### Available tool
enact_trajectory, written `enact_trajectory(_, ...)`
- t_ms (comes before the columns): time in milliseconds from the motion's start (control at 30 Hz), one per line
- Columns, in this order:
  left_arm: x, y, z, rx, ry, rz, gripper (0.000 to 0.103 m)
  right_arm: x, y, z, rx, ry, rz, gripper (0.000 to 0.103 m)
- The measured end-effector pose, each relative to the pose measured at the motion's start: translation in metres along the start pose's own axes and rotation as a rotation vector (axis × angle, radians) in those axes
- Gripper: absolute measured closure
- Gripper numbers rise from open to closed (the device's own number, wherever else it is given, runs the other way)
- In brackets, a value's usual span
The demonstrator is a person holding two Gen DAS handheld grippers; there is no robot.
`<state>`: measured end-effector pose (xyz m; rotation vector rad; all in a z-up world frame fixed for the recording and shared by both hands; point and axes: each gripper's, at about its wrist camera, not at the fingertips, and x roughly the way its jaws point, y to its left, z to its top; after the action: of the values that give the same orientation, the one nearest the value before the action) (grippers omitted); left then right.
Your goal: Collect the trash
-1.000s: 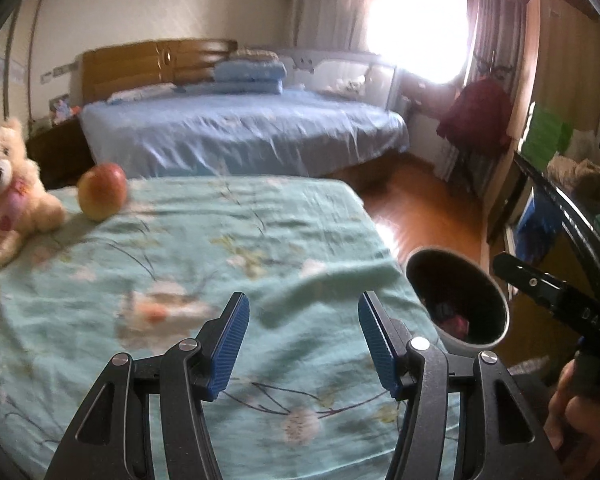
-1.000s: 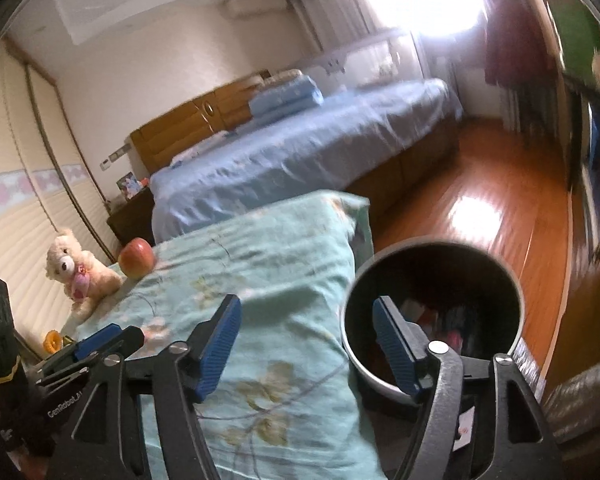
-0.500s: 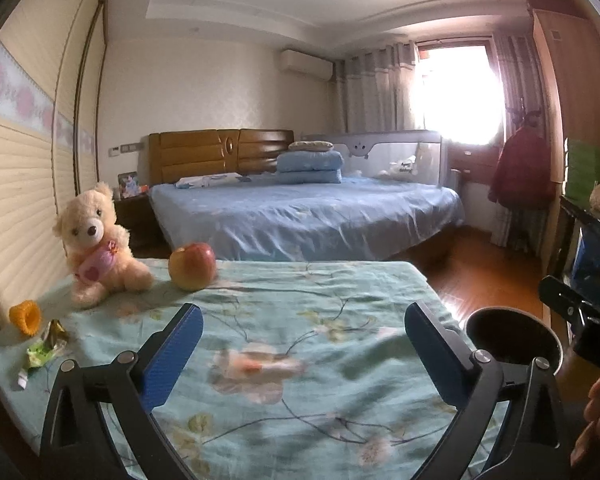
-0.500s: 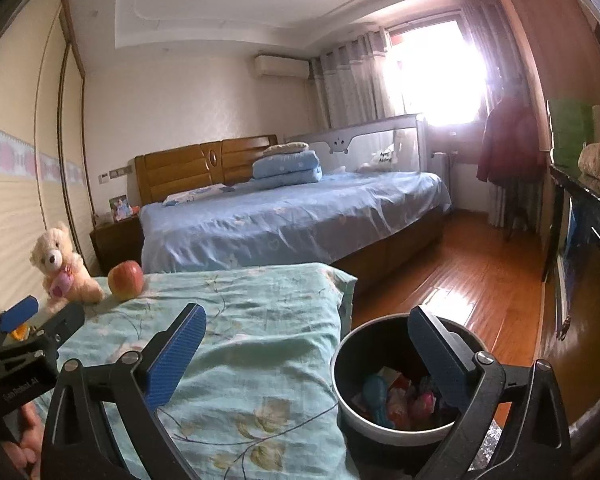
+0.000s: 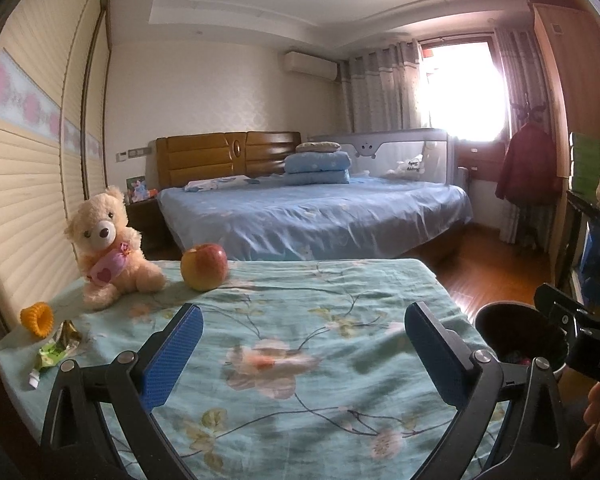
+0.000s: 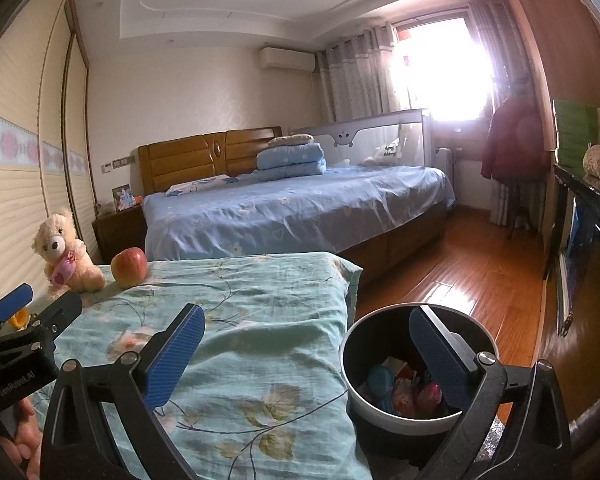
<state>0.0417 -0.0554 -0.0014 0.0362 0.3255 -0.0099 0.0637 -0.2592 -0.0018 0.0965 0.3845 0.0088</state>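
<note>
A round dark trash bin (image 6: 416, 372) stands on the floor off the table's right edge, with several colourful scraps inside; it also shows in the left wrist view (image 5: 516, 340). A green and gold wrapper (image 5: 56, 346) and a small orange cup-shaped piece (image 5: 38, 318) lie at the table's left edge. My left gripper (image 5: 300, 356) is open and empty above the teal flowered cloth (image 5: 300, 320). My right gripper (image 6: 304, 356) is open and empty, its right finger over the bin.
A teddy bear (image 5: 106, 246) and a red-yellow apple (image 5: 204, 266) sit at the table's far left. A blue bed (image 5: 312, 216) lies behind, wooden floor (image 6: 460, 272) to the right, and a dark cabinet (image 6: 588, 240) along the right wall.
Both grippers have opened wider and tilted up from looking down at the table and bin to a level view of the room. The wrapper at the left edge came into view.
</note>
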Motion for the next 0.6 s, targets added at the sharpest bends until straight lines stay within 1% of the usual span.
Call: enact_trajectory(600, 0.0052, 0.0034, 0.0001, 0.004, 0.015, 0.001, 0.001, -0.0005, 0.0017, -0.0025, 0.004, 0.019, -0.001, 0.0)
